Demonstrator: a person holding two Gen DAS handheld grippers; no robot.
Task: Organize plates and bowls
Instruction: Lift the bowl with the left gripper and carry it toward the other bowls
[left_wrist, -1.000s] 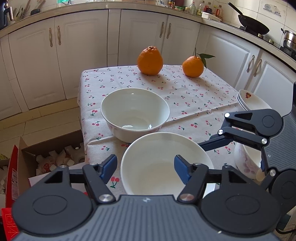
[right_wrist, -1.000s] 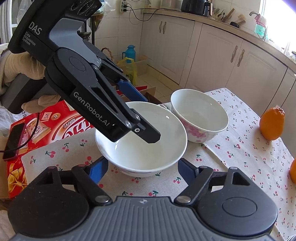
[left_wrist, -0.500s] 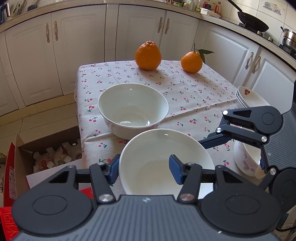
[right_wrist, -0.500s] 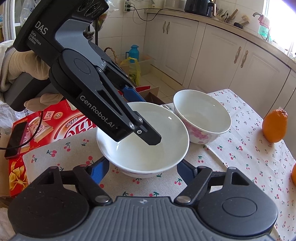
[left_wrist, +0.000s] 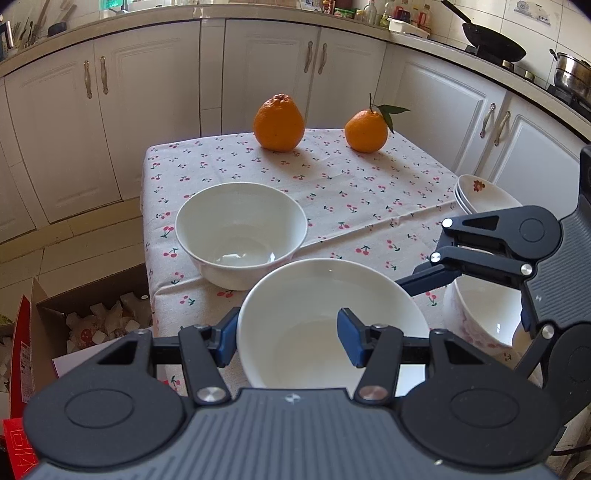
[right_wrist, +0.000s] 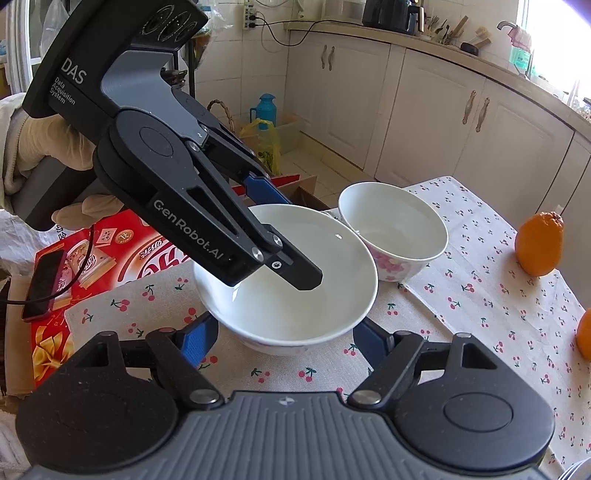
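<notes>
A plain white bowl (left_wrist: 332, 321) is seen at the near edge of a desk (left_wrist: 332, 192) spread with a cherry-print cloth, its near rim straddled by the left gripper (left_wrist: 288, 341). One blue finger pad (left_wrist: 226, 341) is placed just outside the bowl wall and the other inside the basin; the fingers are drawn in around the rim, though whether they are actually pressing on it cannot be told.

In the right wrist view the same bowl (right_wrist: 291, 280) is framed between the spread fingers of the right gripper (right_wrist: 284, 338), which are held open on either side of its base without touching it. The left gripper (right_wrist: 280, 236) is shown reaching down over the far rim, with a gloved hand (right_wrist: 48, 147) wrapped around its handle.

Beyond the left fingers a second, deeper white bowl (left_wrist: 240, 236) with pink flowers on its outside is set apart from the first. To the right of those fingers a third flowered bowl (left_wrist: 480, 317) is partly hidden behind the right gripper (left_wrist: 436, 275), and past it a stack of small flowered bowls (left_wrist: 484, 195) is placed at the desk's edge. Two oranges (left_wrist: 279, 123) are left at the far end, one with a leaf. A red carton (right_wrist: 92, 258) and a phone (right_wrist: 42, 280) are seen below the desk.
</notes>
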